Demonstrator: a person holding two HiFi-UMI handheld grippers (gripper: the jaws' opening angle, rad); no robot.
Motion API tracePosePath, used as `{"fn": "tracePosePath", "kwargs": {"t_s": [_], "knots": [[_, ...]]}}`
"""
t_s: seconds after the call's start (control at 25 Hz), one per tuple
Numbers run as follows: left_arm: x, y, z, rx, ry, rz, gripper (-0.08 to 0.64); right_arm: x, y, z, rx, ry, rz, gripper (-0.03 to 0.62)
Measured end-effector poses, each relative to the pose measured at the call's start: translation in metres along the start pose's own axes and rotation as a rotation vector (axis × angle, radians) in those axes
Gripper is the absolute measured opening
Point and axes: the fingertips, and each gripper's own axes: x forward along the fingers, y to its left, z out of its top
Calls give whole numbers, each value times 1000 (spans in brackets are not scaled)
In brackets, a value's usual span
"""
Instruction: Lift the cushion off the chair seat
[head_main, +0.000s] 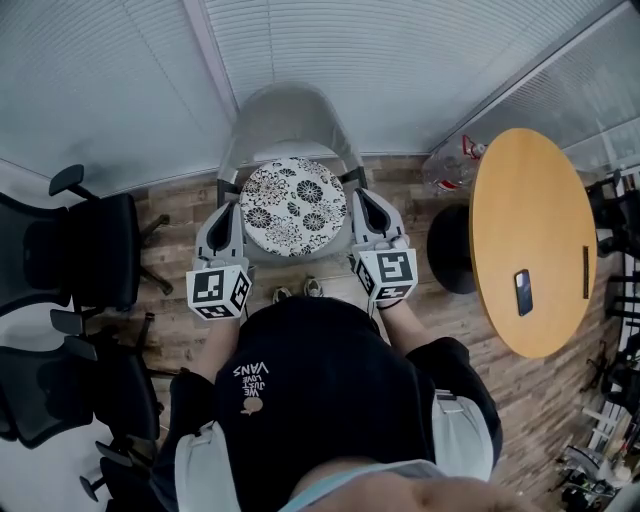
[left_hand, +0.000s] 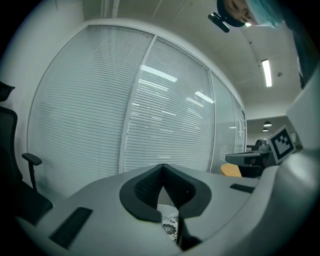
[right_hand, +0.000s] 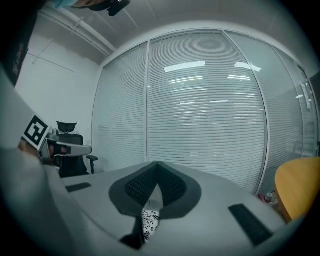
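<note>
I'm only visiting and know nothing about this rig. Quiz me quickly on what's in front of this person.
1. Choose: the patterned cushion lies on A) the floor, B) the grey chair, C) a desk.
2. True or false: the left hand-held gripper and the right hand-held gripper both have shut jaws.
3. Fill in: the dark phone lies on the round ___.
Key: 1 B; 2 true; 3 table.

The left gripper (left_hand: 161, 172) and the right gripper (right_hand: 156, 170) were held out ahead of the torso, pointing forward and tipped slightly down. Each sat well apart from the other, roughly abreast. Both pairs of jaws met tip to tip. Whether anything thin was pinched behind the tips was unclear.
</note>
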Motion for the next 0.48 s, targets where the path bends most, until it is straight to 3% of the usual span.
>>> {"fn": "tracePosePath", "kwargs": {"t_s": [0.48], "knots": [[1,-6,3,10,-6,-19,11,-2,0,-5,11,21,7,15]]}}
